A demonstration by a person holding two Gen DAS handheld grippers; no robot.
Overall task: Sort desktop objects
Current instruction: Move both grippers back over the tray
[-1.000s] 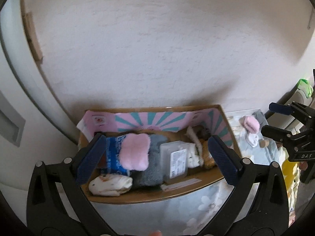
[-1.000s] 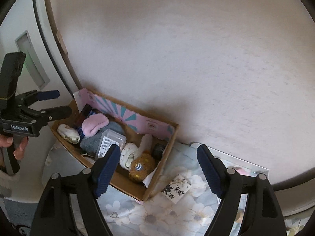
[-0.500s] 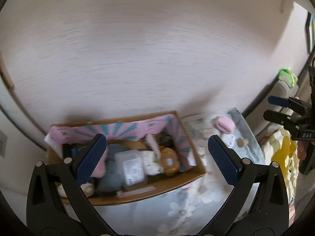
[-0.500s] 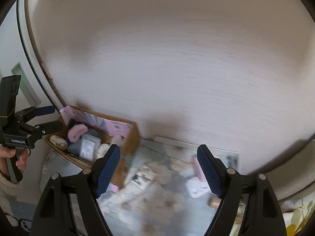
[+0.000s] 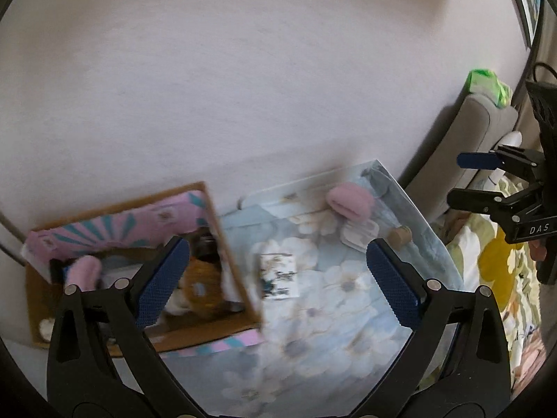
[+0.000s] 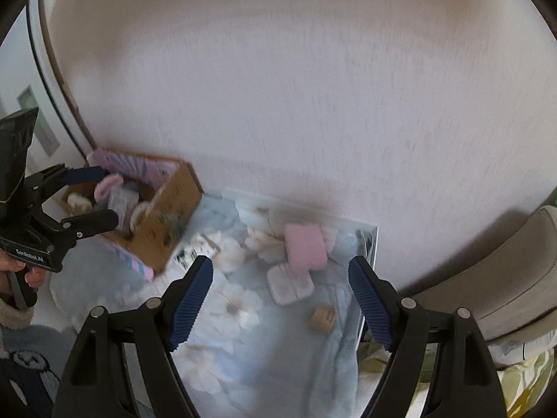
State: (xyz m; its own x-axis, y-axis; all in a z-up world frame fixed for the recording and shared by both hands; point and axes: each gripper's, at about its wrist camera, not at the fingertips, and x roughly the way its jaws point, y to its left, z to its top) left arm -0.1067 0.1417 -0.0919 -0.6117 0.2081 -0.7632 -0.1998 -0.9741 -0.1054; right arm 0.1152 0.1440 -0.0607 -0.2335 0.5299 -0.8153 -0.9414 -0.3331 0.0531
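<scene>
A cardboard box (image 5: 229,261) with a pink and teal lining stands at the left against the wall, holding several soft items. On the floral blue cloth (image 5: 330,313) lie a small printed packet (image 5: 278,275), a pink pouch (image 5: 350,202), a white case (image 5: 358,235) and a small tan block (image 5: 400,235). My left gripper (image 5: 276,280) hangs open above the cloth near the packet, nothing between its fingers. My right gripper (image 6: 280,301) is open above the white case (image 6: 290,284), with the pink pouch (image 6: 305,248) and tan block (image 6: 323,317) close by. The box (image 6: 167,223) sits to its left.
A pale wall (image 6: 313,87) rises right behind the cloth and box. A grey cushion or chair back (image 6: 504,268) stands at the right, with yellow-flowered bedding (image 5: 494,264) beside the cloth. A green object (image 5: 485,82) rests on the chair top.
Both views swung right: the box slid from the middle to the left, and the floral cloth with the pink pouch, white case and tan block came under both open grippers.
</scene>
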